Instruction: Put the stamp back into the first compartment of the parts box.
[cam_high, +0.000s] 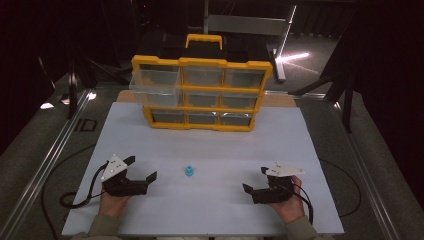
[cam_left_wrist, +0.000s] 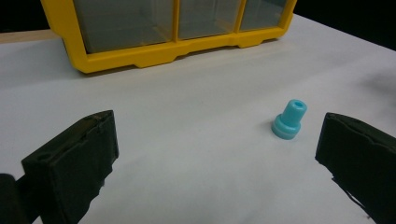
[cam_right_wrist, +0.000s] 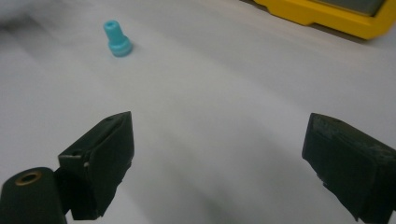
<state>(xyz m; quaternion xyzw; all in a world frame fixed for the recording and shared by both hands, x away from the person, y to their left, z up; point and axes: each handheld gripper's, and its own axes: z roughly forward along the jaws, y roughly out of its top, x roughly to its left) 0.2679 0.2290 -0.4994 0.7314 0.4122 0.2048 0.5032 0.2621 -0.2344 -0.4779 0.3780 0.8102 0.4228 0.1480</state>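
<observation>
Both my left gripper (cam_high: 141, 168) and right gripper (cam_high: 254, 179) gape empty on the white board (cam_high: 210, 145), blue plug (cam_high: 189, 171) upright between them, yellow drawer organizer (cam_high: 202, 93) well beyond, nothing intervening.

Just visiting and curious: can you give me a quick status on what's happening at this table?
Left gripper and right gripper open, empty, resting on the white board. Blue plug upright between them, untouched. Yellow drawer organizer behind; path to plug unobstructed.
</observation>
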